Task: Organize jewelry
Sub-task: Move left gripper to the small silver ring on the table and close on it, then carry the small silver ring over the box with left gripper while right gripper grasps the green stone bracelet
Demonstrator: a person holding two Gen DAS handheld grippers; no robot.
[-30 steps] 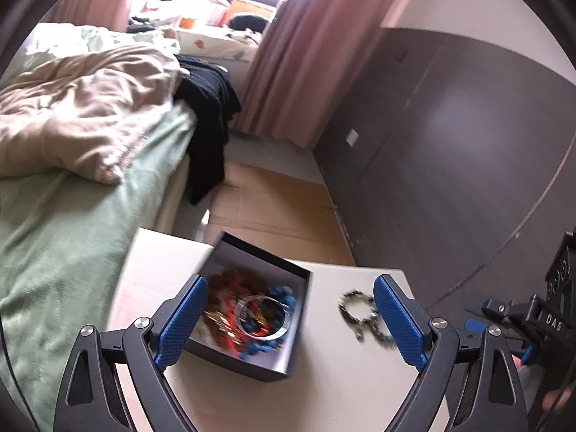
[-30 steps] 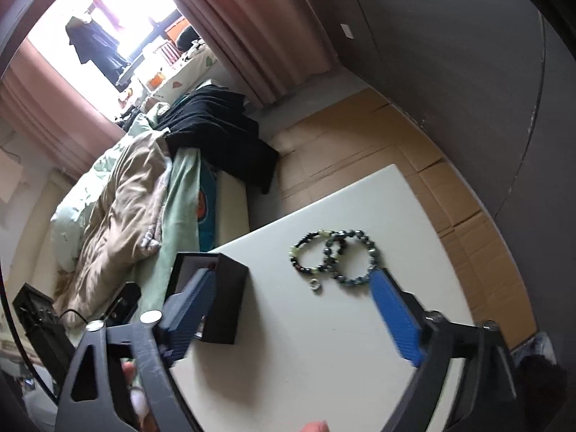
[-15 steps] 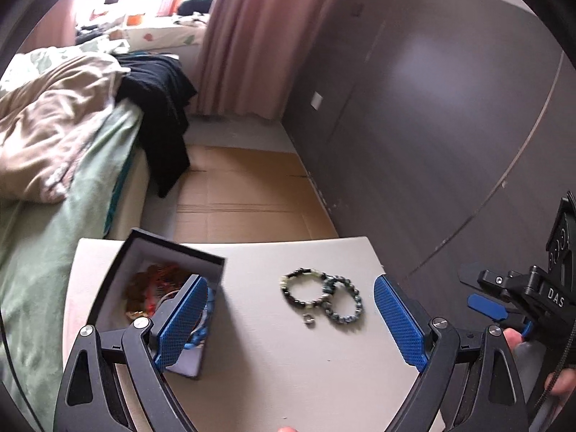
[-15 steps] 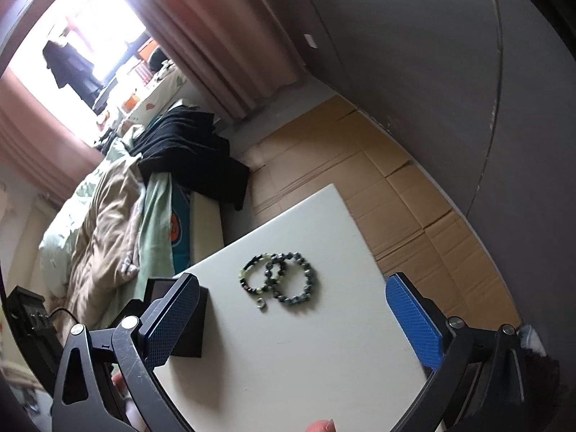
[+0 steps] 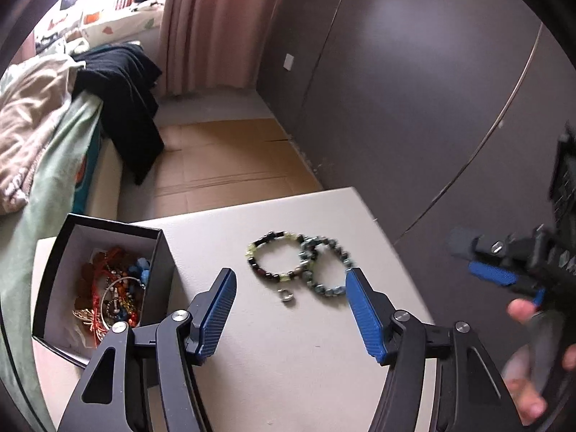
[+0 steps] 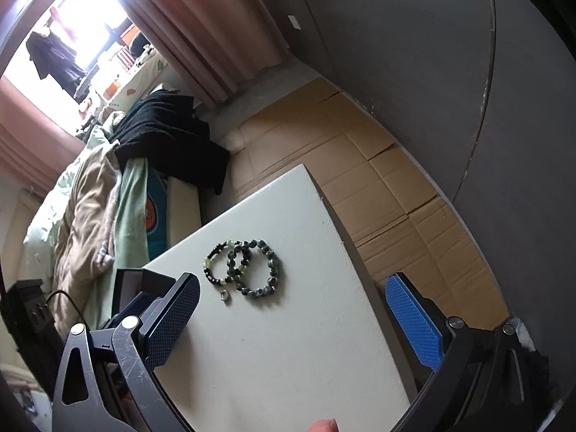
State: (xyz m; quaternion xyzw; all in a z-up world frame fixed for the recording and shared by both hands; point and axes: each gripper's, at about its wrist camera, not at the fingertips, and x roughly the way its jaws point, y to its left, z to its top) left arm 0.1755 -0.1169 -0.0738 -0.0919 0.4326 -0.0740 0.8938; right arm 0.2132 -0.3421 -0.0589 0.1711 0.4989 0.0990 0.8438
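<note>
Two beaded bracelets lie overlapping on the white table [image 5: 288, 352]: a dark-and-yellow one [image 5: 274, 262] and a blue-grey one [image 5: 325, 266]. A small silver ring [image 5: 287, 295] lies just in front of them. They show in the right wrist view too: yellow bracelet [image 6: 220, 262], grey bracelet [image 6: 260, 268], ring [image 6: 225, 295]. A black open box [image 5: 64, 280] full of mixed jewelry [image 5: 111, 295] stands at the table's left. My left gripper [image 5: 291, 309] is open and empty, just short of the ring. My right gripper [image 6: 288, 315] is open and empty, above the table nearer me.
A bed [image 5: 39, 136] with a rumpled blanket and black clothes [image 5: 126, 97] stands left of the table. Cardboard [image 5: 223, 169] covers the floor beyond it. A dark wardrobe wall [image 5: 414, 90] runs along the right. The right gripper [image 5: 504, 270] shows at the left view's right edge.
My left gripper has swung right from over the box to face the bracelets and ring, and its jaws have narrowed somewhat. My right gripper has drawn back a little; the bracelets lie still.
</note>
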